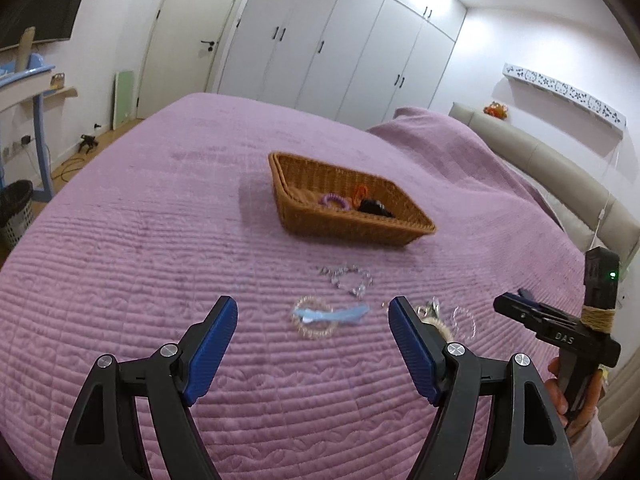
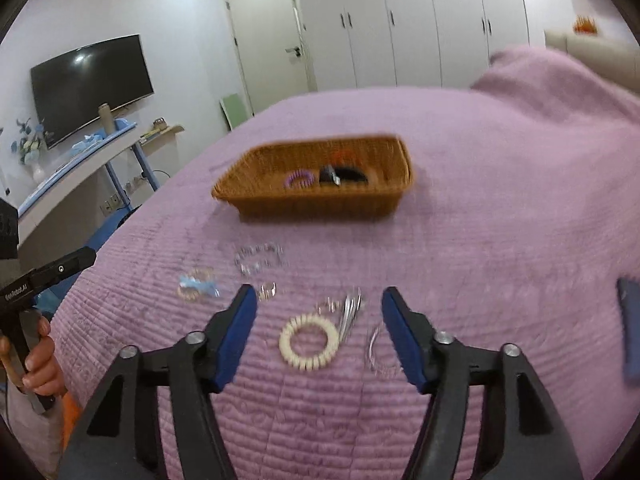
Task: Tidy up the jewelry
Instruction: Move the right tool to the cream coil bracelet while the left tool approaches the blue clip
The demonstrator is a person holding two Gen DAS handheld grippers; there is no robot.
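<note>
A brown wicker basket point(image 1: 352, 228) point(image 2: 316, 204) sits on the purple bedspread and holds a purple hair tie point(image 1: 334, 200), an orange one and a black item. In front of it lie a crystal bracelet point(image 1: 348, 280) point(image 2: 260, 260) and a light blue clip point(image 1: 332, 314) across a clear ring. My left gripper point(image 1: 314, 306) hovers open just short of that clip. A cream spiral hair tie point(image 2: 310, 342), a silver clip point(image 2: 350, 312) and a clear bracelet point(image 2: 380, 352) lie under my right gripper point(image 2: 319, 293), which is open with nothing gripped.
A covered pillow point(image 1: 432, 132) and a beige headboard point(image 1: 560, 164) rise at the right. White wardrobes point(image 1: 340, 40) stand behind the bed. A desk and a wall TV point(image 2: 92, 84) are on the left. A dark blue object point(image 2: 630, 328) lies at the right edge.
</note>
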